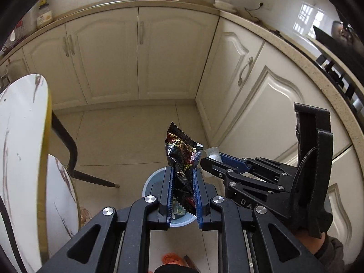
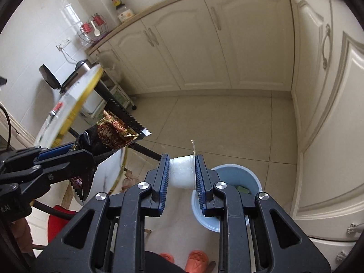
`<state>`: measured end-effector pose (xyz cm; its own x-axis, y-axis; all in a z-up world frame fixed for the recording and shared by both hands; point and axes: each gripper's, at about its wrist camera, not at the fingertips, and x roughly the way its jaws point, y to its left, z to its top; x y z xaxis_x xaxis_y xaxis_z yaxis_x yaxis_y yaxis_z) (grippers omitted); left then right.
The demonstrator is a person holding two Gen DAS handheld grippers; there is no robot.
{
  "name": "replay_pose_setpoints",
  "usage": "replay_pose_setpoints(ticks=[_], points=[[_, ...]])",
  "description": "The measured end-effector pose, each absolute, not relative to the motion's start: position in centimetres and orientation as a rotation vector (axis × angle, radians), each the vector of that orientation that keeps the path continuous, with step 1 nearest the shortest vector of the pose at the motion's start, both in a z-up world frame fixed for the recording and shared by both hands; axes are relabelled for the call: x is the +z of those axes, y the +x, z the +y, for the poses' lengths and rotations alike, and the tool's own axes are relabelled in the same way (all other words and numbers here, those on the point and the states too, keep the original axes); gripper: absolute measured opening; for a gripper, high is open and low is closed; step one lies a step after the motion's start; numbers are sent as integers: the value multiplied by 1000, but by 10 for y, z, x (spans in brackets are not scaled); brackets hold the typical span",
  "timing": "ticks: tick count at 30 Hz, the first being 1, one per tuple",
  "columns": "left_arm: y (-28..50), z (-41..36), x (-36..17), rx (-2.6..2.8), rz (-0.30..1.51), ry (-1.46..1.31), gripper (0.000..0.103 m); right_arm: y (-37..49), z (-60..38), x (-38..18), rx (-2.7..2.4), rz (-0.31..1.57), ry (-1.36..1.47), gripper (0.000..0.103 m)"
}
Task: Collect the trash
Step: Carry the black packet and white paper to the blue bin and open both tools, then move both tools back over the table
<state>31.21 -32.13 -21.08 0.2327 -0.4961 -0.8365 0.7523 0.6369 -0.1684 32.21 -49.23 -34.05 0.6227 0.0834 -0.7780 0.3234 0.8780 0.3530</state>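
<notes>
My left gripper (image 1: 183, 170) is shut on a black and red snack wrapper (image 1: 182, 154), held above a light blue trash bin (image 1: 150, 179) on the floor. The wrapper also shows in the right wrist view (image 2: 113, 132), in the left gripper (image 2: 100, 154). My right gripper (image 2: 182, 157) is shut on a small clear plastic cup (image 2: 182, 170), held up just left of the bin (image 2: 238, 173), which holds some trash. In the left wrist view the right gripper (image 1: 204, 161) sits just right of the wrapper, with the cup (image 1: 213, 154) partly hidden.
A round white marble table with a gold rim (image 1: 25, 147) and black legs stands at the left. Cream kitchen cabinets (image 1: 141, 56) line the back and right. Orange slippers (image 2: 195, 259) are on the tiled floor below.
</notes>
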Motion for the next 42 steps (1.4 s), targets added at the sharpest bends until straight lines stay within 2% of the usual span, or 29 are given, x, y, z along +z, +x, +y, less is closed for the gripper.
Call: replay_pose_setpoints(ticks=[3,5,7,8,11,13,14,15,22,25,27,31,34,42], points=[[327,-343,-233,-865,1056,332,13,323,-501,-356,-184,919,514,34],[334,-360,-246,-863,1074,351,14,322,-507,-362,-210,933,524,50],[340,-372,-258,-860,1093,364,15,319,-512,-367,-239,939,533,57],[343,-379,-264,-855,1098,371,18,318,-514,-368,-257,943,531,58],[345,-394,-276,-850,1100,385,19,311,-517,-366,-289,944,547,58],[344,-401,-279,-859,1087,391,29,306,-519,-363,-295,933,553,58],[342,-400,-278,-860,1079,391,42,302,-519,-361,-299,924,551,58],[341,-399,-278,-853,1066,387,45,299,-520,-360,-314,924,548,57],[318,-364,-247,-833,1006,366,54,288,-513,-333,-305,882,539,62],[299,-342,-217,-824,923,361,65,287,-496,-310,-276,846,512,65],[284,-320,-195,-802,862,362,77,288,-480,-290,-251,817,479,68],[263,-279,-159,-736,751,331,81,295,-442,-247,-199,759,417,82],[252,-240,-137,-665,685,289,94,305,-410,-217,-151,723,360,88],[269,-138,-121,-413,665,196,99,354,-319,-168,-26,704,218,94]])
